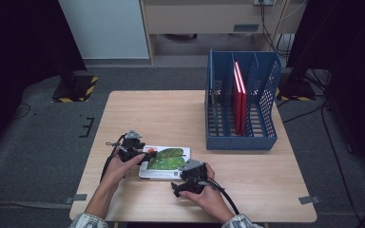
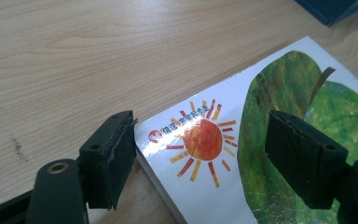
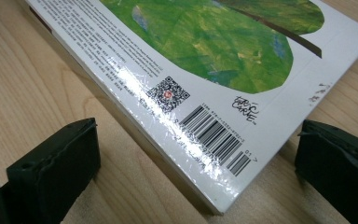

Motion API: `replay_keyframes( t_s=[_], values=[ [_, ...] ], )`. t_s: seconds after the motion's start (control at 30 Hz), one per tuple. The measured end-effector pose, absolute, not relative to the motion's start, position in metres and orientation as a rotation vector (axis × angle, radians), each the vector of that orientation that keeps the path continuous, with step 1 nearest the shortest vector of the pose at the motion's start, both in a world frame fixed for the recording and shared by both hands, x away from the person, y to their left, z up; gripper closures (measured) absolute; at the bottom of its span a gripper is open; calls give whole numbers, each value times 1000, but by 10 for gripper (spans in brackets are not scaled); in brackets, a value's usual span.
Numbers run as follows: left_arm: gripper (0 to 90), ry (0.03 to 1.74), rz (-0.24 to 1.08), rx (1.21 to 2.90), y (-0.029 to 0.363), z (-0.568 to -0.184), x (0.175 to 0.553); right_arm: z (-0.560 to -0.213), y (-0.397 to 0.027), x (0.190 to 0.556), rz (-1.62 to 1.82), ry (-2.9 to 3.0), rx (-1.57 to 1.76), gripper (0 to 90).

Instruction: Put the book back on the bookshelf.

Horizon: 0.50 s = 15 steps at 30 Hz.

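Note:
A white book with a large green leaf on its cover lies flat near the front of the wooden table. My left gripper is at its left end. In the left gripper view its jaws stand apart, one beside the book's sun-printed corner and one above the cover, without pressing. My right gripper is at the near right corner. In the right gripper view it stands wide open, and the barcode corner of the book lies between the jaws, untouched.
A blue mesh file rack stands at the back right of the table, with red books upright in one slot; its corner shows in the left gripper view. Bare wood lies left of and behind the book.

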<state>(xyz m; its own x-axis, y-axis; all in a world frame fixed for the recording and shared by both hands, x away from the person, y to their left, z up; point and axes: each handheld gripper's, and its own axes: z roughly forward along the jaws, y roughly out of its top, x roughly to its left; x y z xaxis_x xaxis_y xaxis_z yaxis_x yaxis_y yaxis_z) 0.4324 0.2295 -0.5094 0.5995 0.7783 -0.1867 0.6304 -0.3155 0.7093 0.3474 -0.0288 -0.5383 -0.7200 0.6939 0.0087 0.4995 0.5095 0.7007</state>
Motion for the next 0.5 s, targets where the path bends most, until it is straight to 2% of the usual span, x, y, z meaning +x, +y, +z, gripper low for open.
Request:
replay_keyframes(
  t_s=[0.5],
  values=[
    [244,1122,260,2033,227,-502,430,-539,-22,354,1000,2415,1097,2]
  ],
)
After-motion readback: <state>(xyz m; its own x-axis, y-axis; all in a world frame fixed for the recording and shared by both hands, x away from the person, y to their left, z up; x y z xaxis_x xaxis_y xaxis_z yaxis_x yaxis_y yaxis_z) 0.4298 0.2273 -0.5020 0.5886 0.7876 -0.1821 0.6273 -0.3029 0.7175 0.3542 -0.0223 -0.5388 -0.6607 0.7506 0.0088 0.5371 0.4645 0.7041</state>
